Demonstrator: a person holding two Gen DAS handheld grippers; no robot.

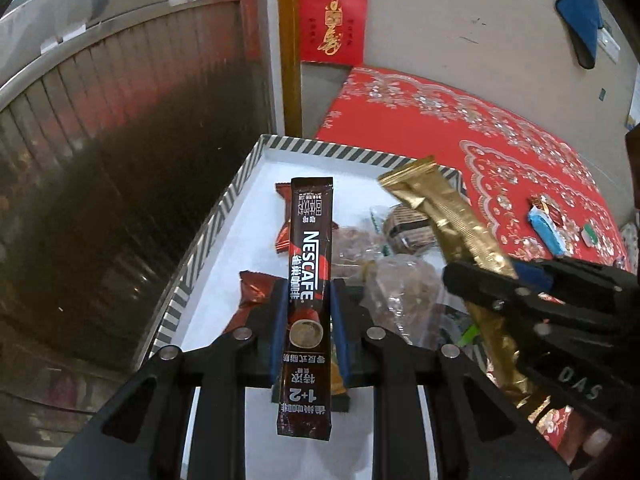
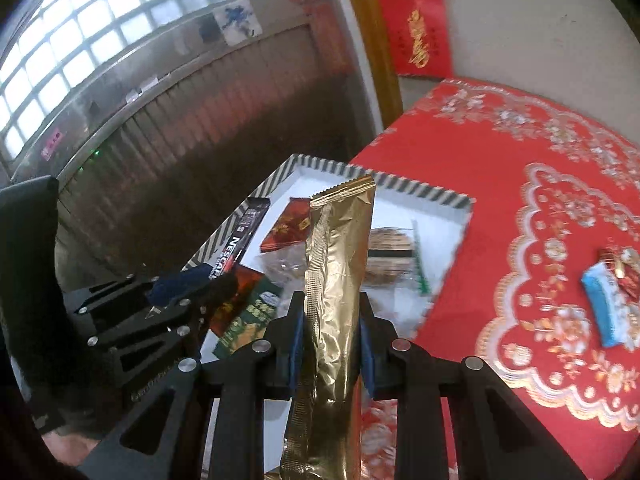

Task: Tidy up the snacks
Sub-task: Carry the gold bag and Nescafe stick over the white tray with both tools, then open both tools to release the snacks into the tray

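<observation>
1. Left wrist view: left tongs (image 1: 310, 316) clamped on a coffee stick (image 1: 308, 280), held over the striped box (image 1: 208, 236).
2. Right wrist view: right tongs (image 2: 330, 320) clamped on a gold packet (image 2: 336, 280), also above the box, near the left tongs.
3. Two snacks (image 2: 612, 296) lie on the red worktop (image 2: 500, 184).

Left gripper (image 1: 309, 292): matte black plastic linkage frame with angular cut-out openings in its arms. Four round silver pivot pins sit across the near linkage. Each finger carries a flat blue pad (image 1: 277, 332) on its inner face.

Right gripper (image 2: 331, 304): same black frame, four silver pins, blue pads (image 2: 297, 340) on the inner faces. In the left wrist view its side bears raised lettering, only partly legible, and further small silver screws along the finger links.
</observation>
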